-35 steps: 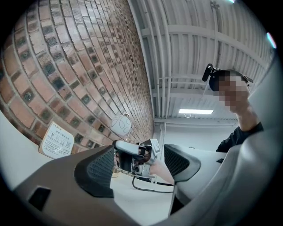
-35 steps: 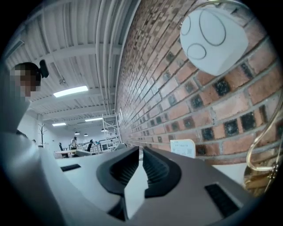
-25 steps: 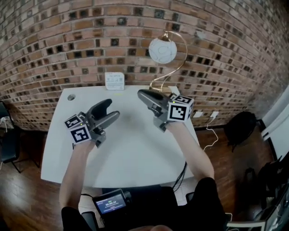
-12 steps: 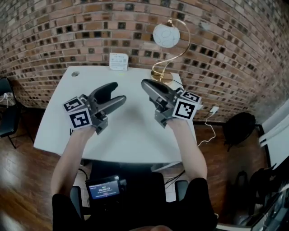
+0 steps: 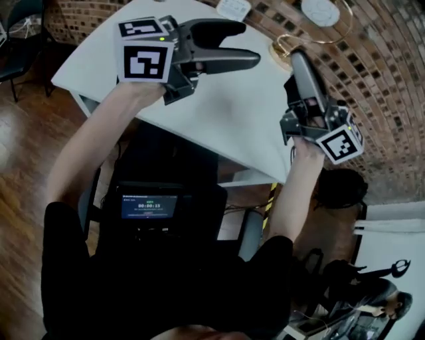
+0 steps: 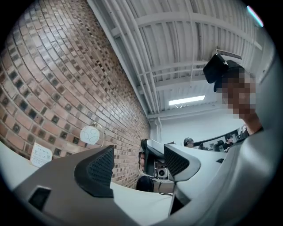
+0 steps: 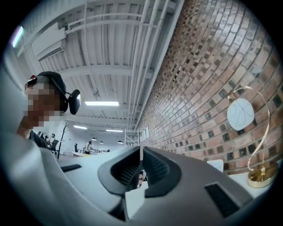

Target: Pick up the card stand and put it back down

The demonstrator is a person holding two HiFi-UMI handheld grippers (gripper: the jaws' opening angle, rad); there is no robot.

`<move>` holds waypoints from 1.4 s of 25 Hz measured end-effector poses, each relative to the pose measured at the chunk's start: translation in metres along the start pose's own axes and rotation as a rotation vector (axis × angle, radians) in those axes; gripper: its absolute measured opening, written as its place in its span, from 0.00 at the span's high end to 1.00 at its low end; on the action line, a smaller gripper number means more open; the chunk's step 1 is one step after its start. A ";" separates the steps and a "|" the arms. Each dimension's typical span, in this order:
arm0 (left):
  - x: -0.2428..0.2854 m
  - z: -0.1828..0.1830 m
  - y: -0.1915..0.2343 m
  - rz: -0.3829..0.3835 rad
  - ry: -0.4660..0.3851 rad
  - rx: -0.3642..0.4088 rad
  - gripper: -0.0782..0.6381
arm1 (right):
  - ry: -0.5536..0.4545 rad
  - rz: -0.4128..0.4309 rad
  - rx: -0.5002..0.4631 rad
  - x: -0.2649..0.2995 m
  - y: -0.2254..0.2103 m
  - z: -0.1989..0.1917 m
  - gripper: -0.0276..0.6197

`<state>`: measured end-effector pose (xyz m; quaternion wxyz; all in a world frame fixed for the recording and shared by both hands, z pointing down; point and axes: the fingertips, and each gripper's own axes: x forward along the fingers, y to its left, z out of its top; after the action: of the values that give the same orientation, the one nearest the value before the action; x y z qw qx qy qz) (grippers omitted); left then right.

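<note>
The card stand (image 5: 234, 8) is a small white printed sign that stands upright at the table's far edge against the brick wall, also in the left gripper view (image 6: 42, 154) and the right gripper view (image 7: 216, 165). My left gripper (image 5: 249, 43) is raised above the white table (image 5: 239, 119), well short of the stand; its jaws are open (image 6: 139, 163) and hold nothing. My right gripper (image 5: 297, 56) hovers by the table's right edge, pointing toward the wall, its jaws shut (image 7: 141, 161) on nothing. Neither gripper touches the stand.
A gold arc lamp with a white globe (image 7: 241, 114) stands right of the stand, its base (image 5: 285, 48) on the table close to my right gripper. A screen device (image 5: 149, 206) sits below me. A dark chair (image 5: 13, 40) and a black bag (image 5: 339, 186) are on the wooden floor.
Both grippers have risen off the table toward the camera and spread apart. The head view has tipped, so the table now lies at the top. Jaw states are unchanged.
</note>
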<state>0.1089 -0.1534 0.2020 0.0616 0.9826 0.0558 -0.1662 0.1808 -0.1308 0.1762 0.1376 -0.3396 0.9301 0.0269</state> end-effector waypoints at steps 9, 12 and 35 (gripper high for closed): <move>-0.012 -0.017 -0.053 -0.074 0.000 0.018 0.41 | -0.015 0.027 -0.063 -0.009 0.060 -0.008 0.91; -0.015 -0.012 -0.055 -0.083 -0.007 0.025 0.41 | -0.032 0.026 -0.057 -0.008 0.061 -0.009 0.91; -0.050 -0.059 -0.079 0.000 -0.125 -0.097 0.41 | -0.087 0.051 -0.047 -0.060 0.099 -0.065 0.93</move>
<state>0.0704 -0.0718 0.2663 0.1127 0.9662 0.0597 -0.2241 0.1458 -0.0265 0.2503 0.1691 -0.3173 0.9307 0.0671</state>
